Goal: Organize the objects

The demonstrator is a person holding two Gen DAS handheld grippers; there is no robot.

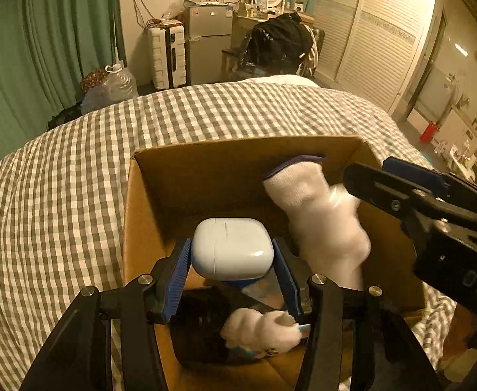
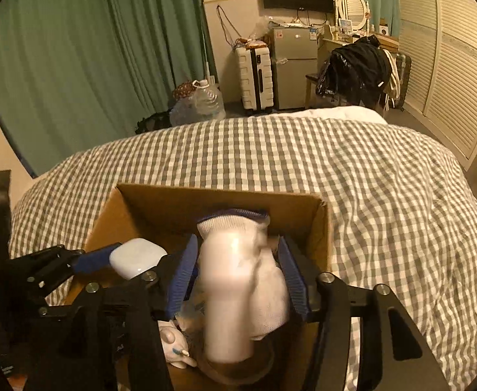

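Two black grippers with blue ribbed pads are seen over an open brown cardboard box (image 1: 206,176) that rests on a bed covered in a grey and white checked quilt (image 1: 59,195).

At the lower centre of the left wrist view, the left gripper (image 1: 232,257) is closed on a smooth white rounded earbud case (image 1: 233,247), which is clamped between the two pads and held above the inside of the box. Below it, in the bottom of the box, a small white plush toy with blue markings (image 1: 261,329) is seen lying beside a dark object that cannot be made out.

At the lower centre of the right wrist view, the right gripper (image 2: 238,277) is closed on a white knitted sock with a dark blue cuff (image 2: 248,280). The sock is held upright between the pads, its cuff toward the far wall of the box, and part of it is blurred. In the left wrist view the same sock is seen at the right side of the box, inside its walls.

Toward the top of both frames, green curtains (image 2: 92,65), a white ribbed suitcase (image 2: 256,78) and a small silver fridge (image 2: 292,65) are shown against the far wall.
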